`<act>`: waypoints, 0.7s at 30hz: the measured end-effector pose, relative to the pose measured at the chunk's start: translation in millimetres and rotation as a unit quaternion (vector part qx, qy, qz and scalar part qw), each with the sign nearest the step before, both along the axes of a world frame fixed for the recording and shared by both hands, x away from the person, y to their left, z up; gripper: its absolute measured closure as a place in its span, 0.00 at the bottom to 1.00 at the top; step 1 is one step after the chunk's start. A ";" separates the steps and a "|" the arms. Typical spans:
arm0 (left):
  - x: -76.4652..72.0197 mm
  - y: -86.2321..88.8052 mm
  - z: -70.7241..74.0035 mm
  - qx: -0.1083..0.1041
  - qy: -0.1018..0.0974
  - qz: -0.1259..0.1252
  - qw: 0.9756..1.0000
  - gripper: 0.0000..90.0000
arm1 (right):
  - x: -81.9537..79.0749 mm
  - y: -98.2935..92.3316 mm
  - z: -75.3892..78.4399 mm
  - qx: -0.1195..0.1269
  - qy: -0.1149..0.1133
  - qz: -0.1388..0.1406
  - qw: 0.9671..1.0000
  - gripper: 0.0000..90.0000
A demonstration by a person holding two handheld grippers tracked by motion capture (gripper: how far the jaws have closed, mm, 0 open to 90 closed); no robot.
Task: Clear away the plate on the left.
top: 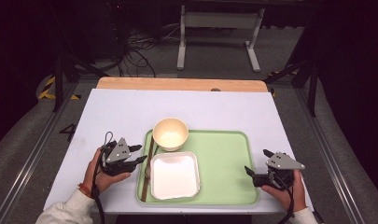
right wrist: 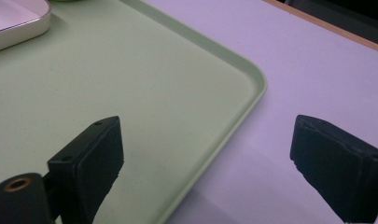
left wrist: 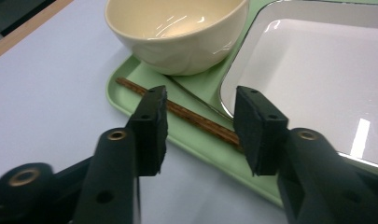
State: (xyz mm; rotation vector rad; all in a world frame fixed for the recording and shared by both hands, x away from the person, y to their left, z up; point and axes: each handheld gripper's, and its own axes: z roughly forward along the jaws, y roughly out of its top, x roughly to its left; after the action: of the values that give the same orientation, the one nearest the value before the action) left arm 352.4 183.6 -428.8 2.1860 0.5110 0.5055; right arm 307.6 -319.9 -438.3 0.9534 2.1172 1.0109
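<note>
My left gripper [top: 141, 154] sits half open, my right gripper [top: 257, 162] wide open, both hand-held low.

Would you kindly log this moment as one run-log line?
left tongs: open, beside brown wooden chopsticks | right tongs: open astride green plastic tray rim | cream round bowl, white square plate: on tray
</note>
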 end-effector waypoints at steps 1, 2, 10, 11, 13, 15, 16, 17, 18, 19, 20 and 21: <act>-0.5 1.9 -0.2 0.001 -0.004 0.005 1.000 0.58 | -0.1 0.0 0.1 0.000 0.000 -0.001 1.000 0.11; -1.0 3.2 -0.4 -0.001 -0.005 0.011 1.000 0.54 | -0.2 -0.2 0.3 0.000 -0.001 -0.001 1.000 0.11; -2.3 14.7 -3.4 0.000 -0.001 0.038 0.999 0.41 | 1.8 -3.2 0.4 0.005 -0.004 -0.009 1.000 0.11; -1.9 16.8 -4.1 -0.002 0.001 0.040 0.999 0.38 | 2.0 -3.6 0.5 0.005 -0.004 -0.010 1.000 0.11; -1.4 22.0 -7.1 0.003 0.002 0.051 0.999 0.35 | 2.4 -4.4 0.6 0.006 -0.004 -0.012 1.000 0.11; -0.7 26.6 -9.3 0.000 0.006 0.057 0.998 0.30 | 2.8 -5.3 0.6 0.007 -0.005 -0.014 1.000 0.10; -0.3 28.7 -10.0 0.001 0.007 0.060 0.998 0.29 | 3.1 -5.6 0.5 0.008 -0.005 -0.015 1.000 0.10; -0.1 32.2 -11.2 -0.003 0.006 0.064 0.998 0.28 | 3.4 -6.0 0.5 0.008 -0.005 -0.016 1.000 0.10; 0.1 35.4 -12.0 -0.006 0.007 0.067 0.998 0.26 | 3.9 -6.7 0.3 0.008 -0.005 -0.017 1.000 0.10; 0.4 38.5 -12.6 -0.009 0.008 0.071 0.997 0.26 | 4.3 -7.3 0.1 0.007 -0.005 -0.018 1.000 0.10; 0.7 41.5 -13.4 -0.013 0.008 0.075 0.997 0.25 | 4.7 -8.2 -0.1 0.008 -0.005 -0.020 1.000 0.10; 0.9 44.8 -14.1 -0.015 0.009 0.079 0.997 0.23 | 4.9 -9.0 -0.3 0.009 -0.004 -0.021 1.000 0.10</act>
State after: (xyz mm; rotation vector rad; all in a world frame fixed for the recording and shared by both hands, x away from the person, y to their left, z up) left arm 353.3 228.3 -442.9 2.1335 0.7009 0.5588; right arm 312.5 -328.9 -438.6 0.9970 2.0751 1.0129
